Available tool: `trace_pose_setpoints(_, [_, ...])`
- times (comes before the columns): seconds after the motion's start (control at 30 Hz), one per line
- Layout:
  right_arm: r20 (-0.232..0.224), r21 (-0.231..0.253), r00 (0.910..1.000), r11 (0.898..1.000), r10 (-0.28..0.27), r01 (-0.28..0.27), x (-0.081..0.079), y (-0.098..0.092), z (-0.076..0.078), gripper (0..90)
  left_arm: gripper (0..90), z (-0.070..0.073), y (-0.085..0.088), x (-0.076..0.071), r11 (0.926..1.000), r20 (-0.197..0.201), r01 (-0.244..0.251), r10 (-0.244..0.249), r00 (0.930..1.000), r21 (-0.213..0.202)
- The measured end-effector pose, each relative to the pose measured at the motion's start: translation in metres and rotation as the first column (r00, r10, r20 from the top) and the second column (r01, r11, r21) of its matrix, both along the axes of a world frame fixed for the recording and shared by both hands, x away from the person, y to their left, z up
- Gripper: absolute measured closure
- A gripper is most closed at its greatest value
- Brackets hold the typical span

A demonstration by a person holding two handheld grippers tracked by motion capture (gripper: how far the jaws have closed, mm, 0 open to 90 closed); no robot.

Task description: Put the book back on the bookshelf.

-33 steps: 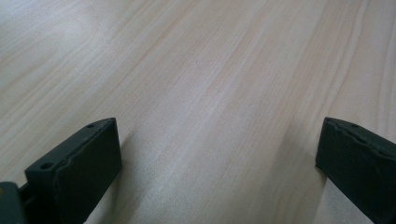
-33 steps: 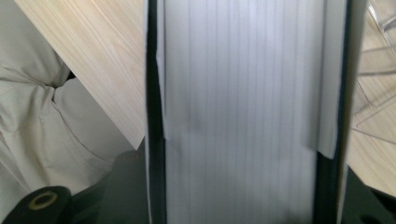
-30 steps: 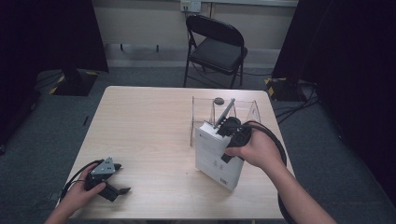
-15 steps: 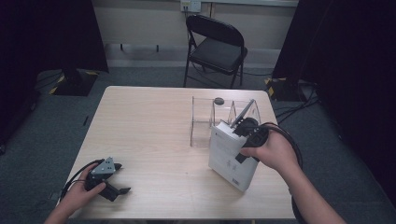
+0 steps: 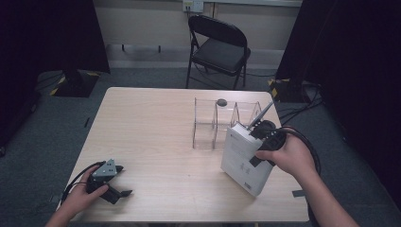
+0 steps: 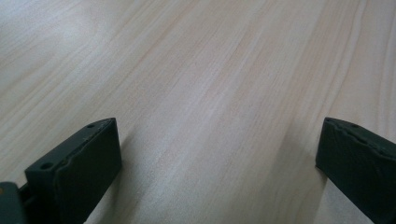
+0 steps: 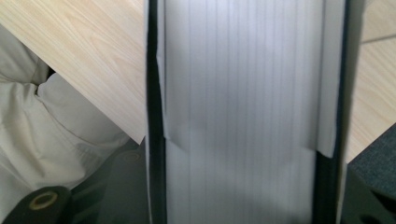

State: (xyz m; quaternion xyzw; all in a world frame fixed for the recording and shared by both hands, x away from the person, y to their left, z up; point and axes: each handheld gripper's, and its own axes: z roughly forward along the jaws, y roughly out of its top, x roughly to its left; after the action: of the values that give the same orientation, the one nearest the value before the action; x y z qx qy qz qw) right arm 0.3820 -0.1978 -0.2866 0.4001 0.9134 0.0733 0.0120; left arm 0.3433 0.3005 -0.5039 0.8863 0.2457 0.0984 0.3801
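A thick white book (image 5: 243, 161) is held tilted over the right side of the wooden table (image 5: 156, 127), just in front of a clear acrylic organiser (image 5: 215, 124). My right gripper (image 5: 254, 135) is shut on the book's upper edge. In the right gripper view the white page edges (image 7: 243, 93) run up between the two jaws of the right gripper (image 7: 247, 191). My left gripper (image 5: 121, 180) rests at the table's front left corner. It is open, and in its own view the left gripper (image 6: 217, 158) has bare wood between the wide-apart jaws.
A small dark round object (image 5: 221, 101) sits at the organiser's back edge. A black folding chair (image 5: 218, 45) stands beyond the table. Cables (image 5: 307, 142) trail off the right edge. Pale clothing (image 7: 56, 135) shows below the table's edge in the right gripper view.
The right gripper has carried the white book to the right, from in front of the organiser's middle to its right end. The left gripper has stayed put.
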Motion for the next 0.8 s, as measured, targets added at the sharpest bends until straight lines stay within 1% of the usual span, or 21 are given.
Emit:
trace_pose_setpoints(0.03, [0.002,-0.004,1.0,1.0,0.006,-0.006,0.0,-0.002,0.0,52.6,0.0,0.0,0.0,0.0,1.0,0.001,0.0,0.0,1.0,0.0])
trace_pose_setpoints(0.13, [0.003,-0.009,0.9999,1.0,-0.01,0.01,0.0,-0.006,-0.001,52.6,0.0,0.0,0.0,0.0,1.0,-0.002,-0.002,0.002,1.0,-0.003])
trace_pose_setpoints(0.2, [0.009,-0.008,0.9999,1.0,-0.011,0.011,0.001,-0.01,-0.001,52.6,0.0,0.0,0.0,0.0,1.0,-0.002,0.002,-0.002,1.0,0.005])
trace_pose_setpoints(0.3, [-0.003,-0.004,0.9992,0.999,-0.039,0.039,0.001,-0.017,-0.001,52.6,0.0,0.0,0.0,0.0,1.0,-0.003,0.001,-0.001,1.0,0.006])
trace_pose_setpoints(0.4, [0.0,-0.007,0.9985,0.998,-0.055,0.055,0.0,-0.022,-0.001,52.6,0.0,0.001,0.0,0.0,1.0,-0.004,0.0,0.0,1.0,0.008])
trace_pose_setpoints(0.43, [0.004,-0.007,0.9983,0.998,-0.058,0.058,0.0,-0.024,-0.001,52.6,0.0,0.0,0.0,0.0,1.0,-0.003,-0.001,0.001,1.0,-0.002])
trace_pose_setpoints(0.5, [0.004,-0.009,0.9977,0.998,-0.067,0.067,-0.001,-0.026,-0.001,52.6,0.0,0.0,0.0,0.0,1.0,-0.003,0.002,-0.002,1.0,0.006])
trace_pose_setpoints(0.6, [0.005,-0.01,0.9979,0.998,-0.065,0.065,-0.001,-0.028,-0.002,52.6,0.0,0.0,0.0,0.0,1.0,-0.002,0.002,-0.002,1.0,0.005])
trace_pose_setpoints(0.63, [0.008,-0.016,0.9984,0.998,-0.056,0.056,-0.001,-0.029,-0.002,52.5,0.0,0.0,0.0,0.0,1.0,-0.002,0.001,-0.001,1.0,0.006])
trace_pose_setpoints(0.73, [0.005,-0.006,0.9977,0.998,-0.067,0.067,-0.001,-0.032,-0.001,52.6,0.0,0.0,0.0,0.0,1.0,-0.004,0.0,0.0,1.0,0.003])
trace_pose_setpoints(0.77, [0.004,-0.003,0.9966,0.997,-0.083,0.083,-0.001,-0.033,-0.001,52.6,0.0,0.0,0.0,0.0,1.0,-0.004,0.0,0.0,1.0,0.003])
trace_pose_setpoints(0.8, [0.01,-0.004,0.9969,0.997,-0.078,0.078,-0.001,-0.035,-0.001,52.6,0.0,0.0,0.0,0.0,1.0,-0.002,0.002,-0.002,1.0,0.005])
